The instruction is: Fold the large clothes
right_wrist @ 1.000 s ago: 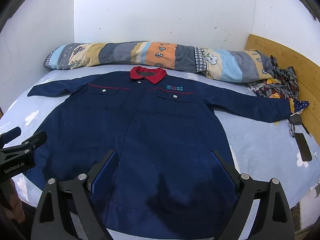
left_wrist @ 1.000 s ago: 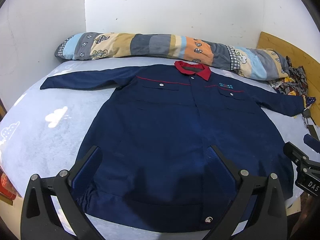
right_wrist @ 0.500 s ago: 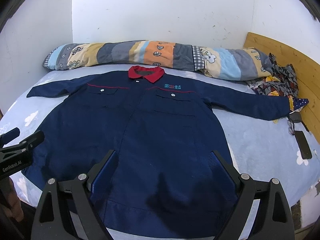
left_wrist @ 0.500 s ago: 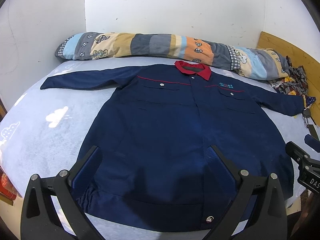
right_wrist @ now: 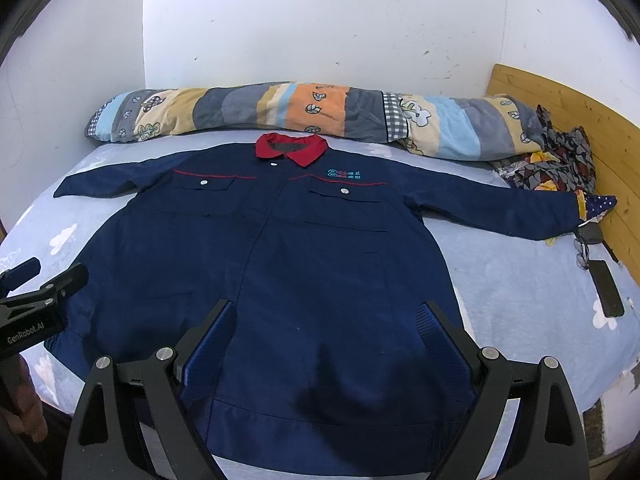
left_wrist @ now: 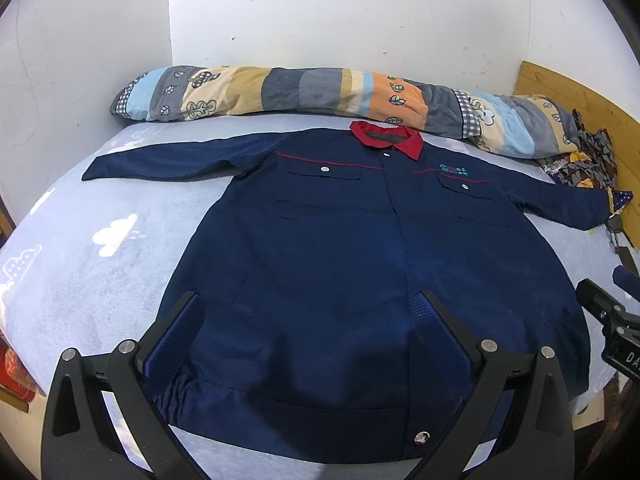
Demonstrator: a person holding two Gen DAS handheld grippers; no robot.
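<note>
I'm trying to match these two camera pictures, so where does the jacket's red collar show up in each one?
Left wrist view: red collar sits upper right of centre, below the rolled quilt.
Right wrist view: red collar sits upper centre, slightly left.
Shared landmark: the quilt's orange patch, just behind the collar.

Both wrist views read bright and evenly lit; I see no hard light source. The white wall (right_wrist: 320, 40) is near overexposed, slightly bluish. Soft dark shadows fall on the jacket (left_wrist: 340, 260) hem, between the left tongs (left_wrist: 308, 308) and between the right tongs (right_wrist: 324, 316). Strong fisheye bending curves the bed (left_wrist: 80, 280) edges, and black vignette fills the corners. Focus is sharp centrally, softer toward the rims. No motion blur.
</note>
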